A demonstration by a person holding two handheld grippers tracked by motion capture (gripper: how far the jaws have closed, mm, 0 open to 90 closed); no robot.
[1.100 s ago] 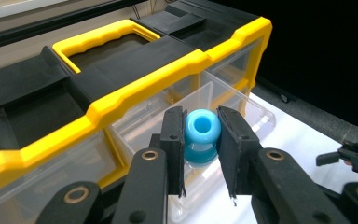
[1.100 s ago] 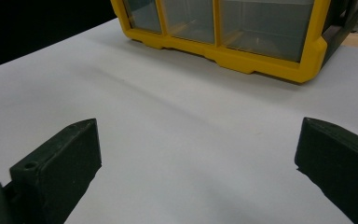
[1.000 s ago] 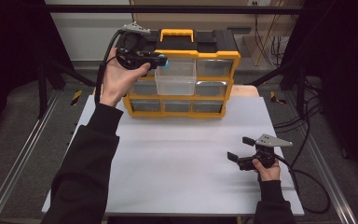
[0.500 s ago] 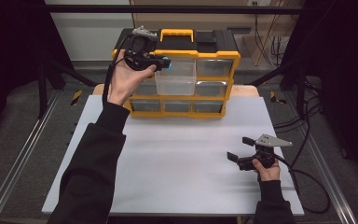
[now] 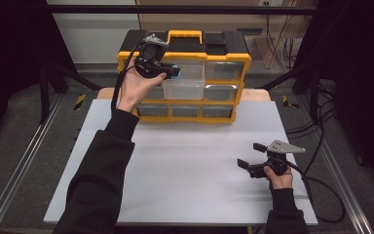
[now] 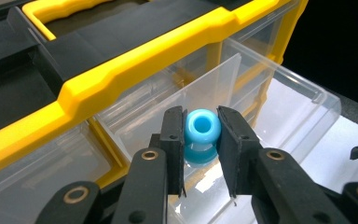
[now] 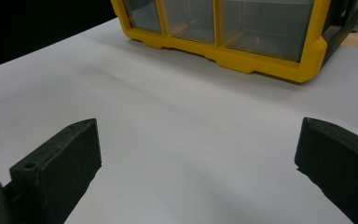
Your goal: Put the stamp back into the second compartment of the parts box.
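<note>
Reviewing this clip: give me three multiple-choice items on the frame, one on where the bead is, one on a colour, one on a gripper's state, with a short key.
1. Where is the blue bead?
A. Lying on the white table
B. Between the jaws of the left hand-held gripper, above the pulled-out clear drawer
C. On top of the organiser's handle

2. What colour is the frame of the drawer organiser?
A. Red
B. Green
C. Yellow

3. How does the right hand-held gripper stand?
A. Open and holding nothing, low over the white table
B. Shut on the bead
C. Shut on a drawer front

Key: 1 B, the left gripper view shows both pads pressing the bead over the open drawer. 2 C, the frame and handle are yellow with black top panels. 3 A, the right gripper view shows the jaws wide apart with only bare table between them.
</note>
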